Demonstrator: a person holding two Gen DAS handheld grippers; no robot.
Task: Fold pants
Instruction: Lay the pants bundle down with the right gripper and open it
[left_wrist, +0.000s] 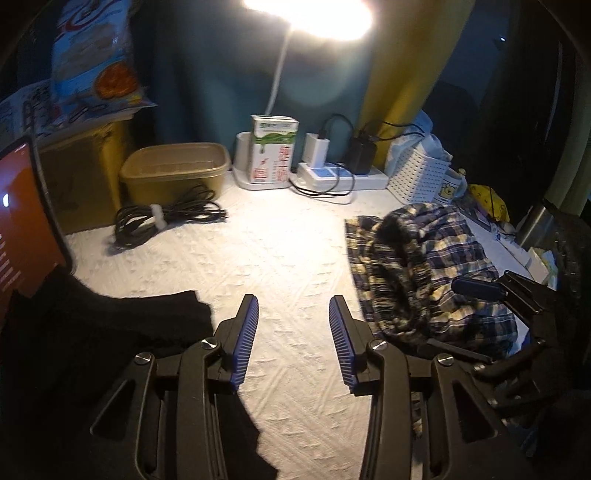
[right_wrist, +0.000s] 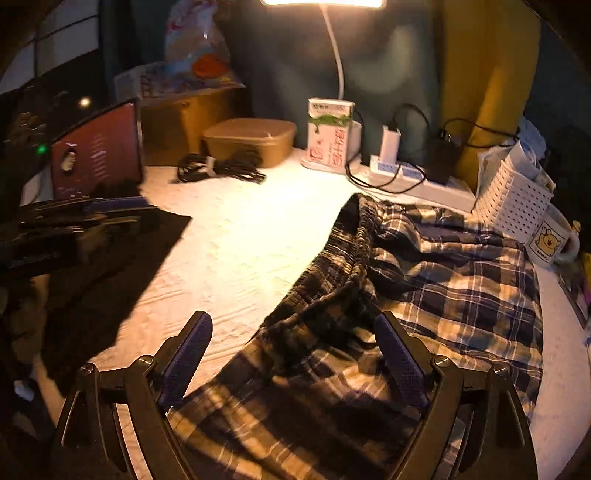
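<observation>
— Jaws first: what does each one have?
— Nothing. The left gripper (left_wrist: 293, 328) has its blue ribbed pads partly apart over bare white textured tabletop (left_wrist: 258, 251), with no cloth between them. The right gripper (right_wrist: 293, 354) is spread wide just above the plaid cloth, its pads not pressing on it.
— And the pants?
— The navy, cream and yellow plaid flannel pants (right_wrist: 443, 288) lie in a rumpled heap on the right side of the tabletop, elastic waistband (right_wrist: 354, 251) bunched and twisted, near the white perforated plastic basket (right_wrist: 509, 199).
— So how far along?
— Barely begun, I judge. No neat fold shows; flattening, halving leg on leg, then folding lengthwise all seem left. A black cloth (left_wrist: 110, 332) lies at the left, apart.
</observation>
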